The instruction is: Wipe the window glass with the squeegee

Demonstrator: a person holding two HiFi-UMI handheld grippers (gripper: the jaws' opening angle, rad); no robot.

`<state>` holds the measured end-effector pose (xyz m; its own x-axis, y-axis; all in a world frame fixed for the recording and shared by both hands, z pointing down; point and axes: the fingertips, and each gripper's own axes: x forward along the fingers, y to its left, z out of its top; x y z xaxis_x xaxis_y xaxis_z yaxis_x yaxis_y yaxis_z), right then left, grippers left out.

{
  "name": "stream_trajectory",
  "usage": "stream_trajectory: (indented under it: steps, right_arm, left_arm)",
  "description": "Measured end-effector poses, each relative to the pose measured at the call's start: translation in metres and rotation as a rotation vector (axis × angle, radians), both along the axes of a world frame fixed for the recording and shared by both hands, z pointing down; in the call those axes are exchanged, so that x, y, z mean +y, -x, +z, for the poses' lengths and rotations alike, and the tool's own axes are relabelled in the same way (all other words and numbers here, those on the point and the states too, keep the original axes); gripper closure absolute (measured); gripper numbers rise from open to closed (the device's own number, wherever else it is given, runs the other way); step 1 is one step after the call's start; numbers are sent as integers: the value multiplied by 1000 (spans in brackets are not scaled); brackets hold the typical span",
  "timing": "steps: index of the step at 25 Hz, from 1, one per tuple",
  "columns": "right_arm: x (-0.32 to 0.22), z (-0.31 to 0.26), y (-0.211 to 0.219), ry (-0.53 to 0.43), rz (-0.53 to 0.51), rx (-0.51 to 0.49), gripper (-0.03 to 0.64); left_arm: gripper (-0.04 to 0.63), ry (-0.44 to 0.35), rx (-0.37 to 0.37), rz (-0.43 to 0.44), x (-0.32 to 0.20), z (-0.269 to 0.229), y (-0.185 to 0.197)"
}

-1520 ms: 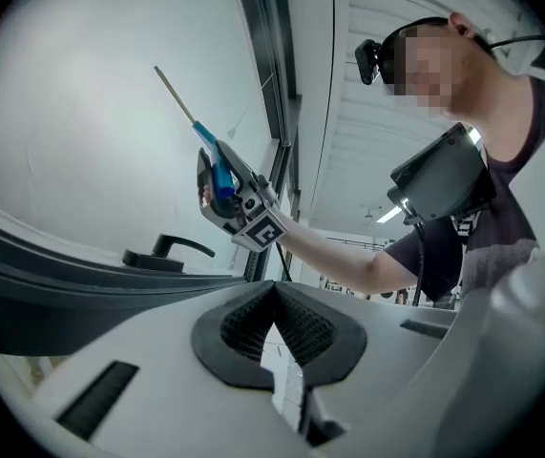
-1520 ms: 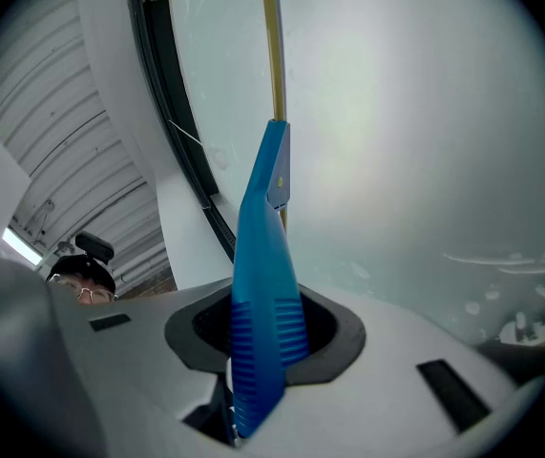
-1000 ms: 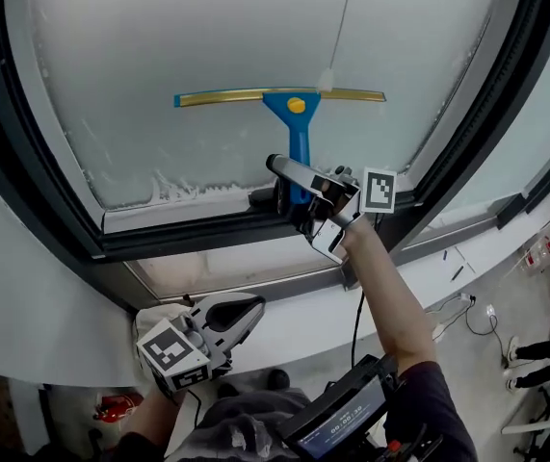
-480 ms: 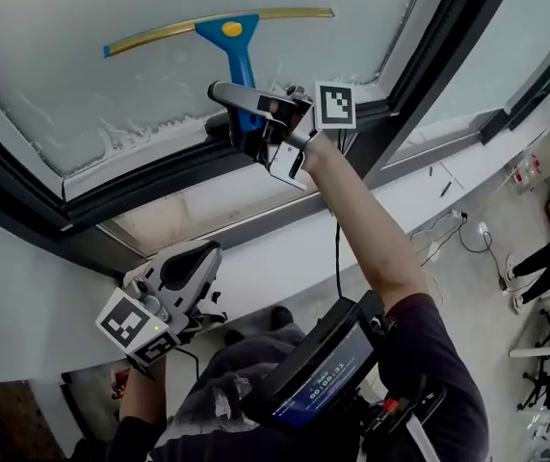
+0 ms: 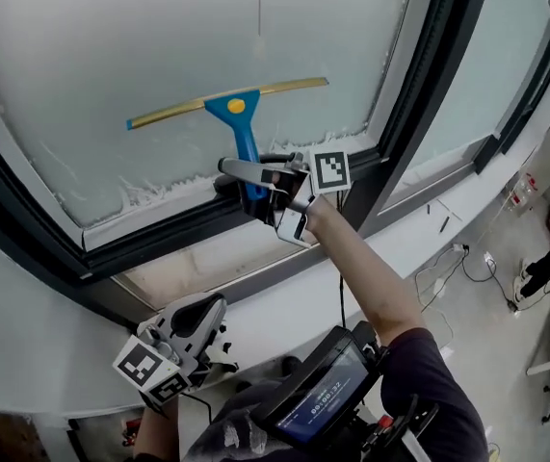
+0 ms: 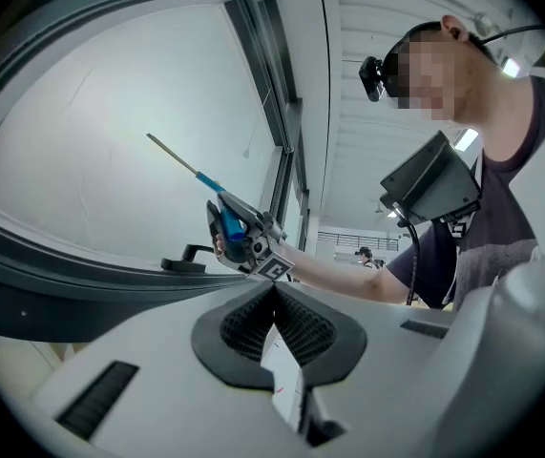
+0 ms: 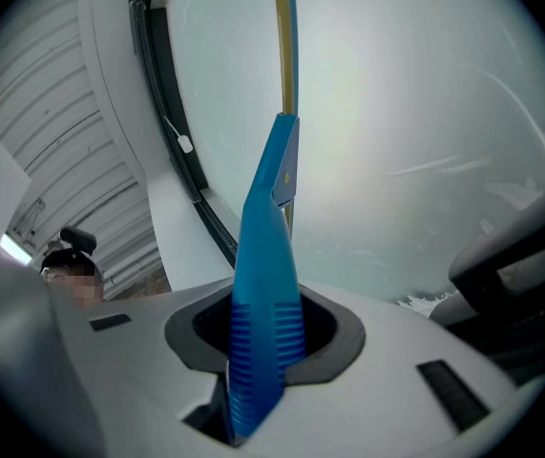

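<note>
A squeegee with a blue handle and a brass blade lies against the lower part of the frosted window glass, the blade's right end a little higher. My right gripper is shut on the handle's lower end, just above the bottom frame. In the right gripper view the ribbed blue handle rises from between the jaws toward the blade. My left gripper hangs low below the sill, shut and holding nothing; its own view shows the squeegee far ahead.
White foam clings along the glass's bottom edge. A thick dark frame borders the pane, with a black window handle at its base. A thin cord hangs over the glass. A screen device sits at the person's chest.
The head view has swung about. The squeegee stays low on the glass in my right gripper, its blade now tilted up at the right. My left gripper stays low.
</note>
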<state>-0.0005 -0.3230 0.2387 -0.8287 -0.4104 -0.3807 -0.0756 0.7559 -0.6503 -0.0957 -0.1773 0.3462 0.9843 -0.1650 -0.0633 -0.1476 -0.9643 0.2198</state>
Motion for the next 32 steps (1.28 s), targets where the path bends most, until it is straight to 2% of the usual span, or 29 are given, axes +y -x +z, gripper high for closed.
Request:
stream_trajectory:
  steps: [7, 12, 15, 17, 20, 23, 26, 32]
  right_arm:
    - [10, -15, 1, -97, 19, 16, 523]
    - [24, -76, -52, -206, -13, 48, 523]
    - [29, -86, -54, -252, -57, 69, 525]
    - [27, -74, -47, -258, -92, 136, 525]
    - [17, -81, -71, -276, -136, 236, 525]
    - [3, -130, -120, -294, -185, 247, 525]
    - [-7, -177, -161, -317, -220, 282, 525]
    - [-7, -219, -185, -384, -262, 317, 525]
  left_arm:
    - [590, 8, 12, 4, -14, 33, 17]
    - [591, -32, -2, -50, -13, 11, -19]
    - [591, -47, 18, -89, -13, 25, -24]
    - [590, -70, 43, -101, -12, 45, -26]
    - [590, -87, 54, -137, -18, 54, -61]
    - [591, -74, 51, -174, -24, 27, -113]
    - [590, -59, 50, -176, -24, -7, -161]
    - [591, -52, 33, -205, -28, -14, -195]
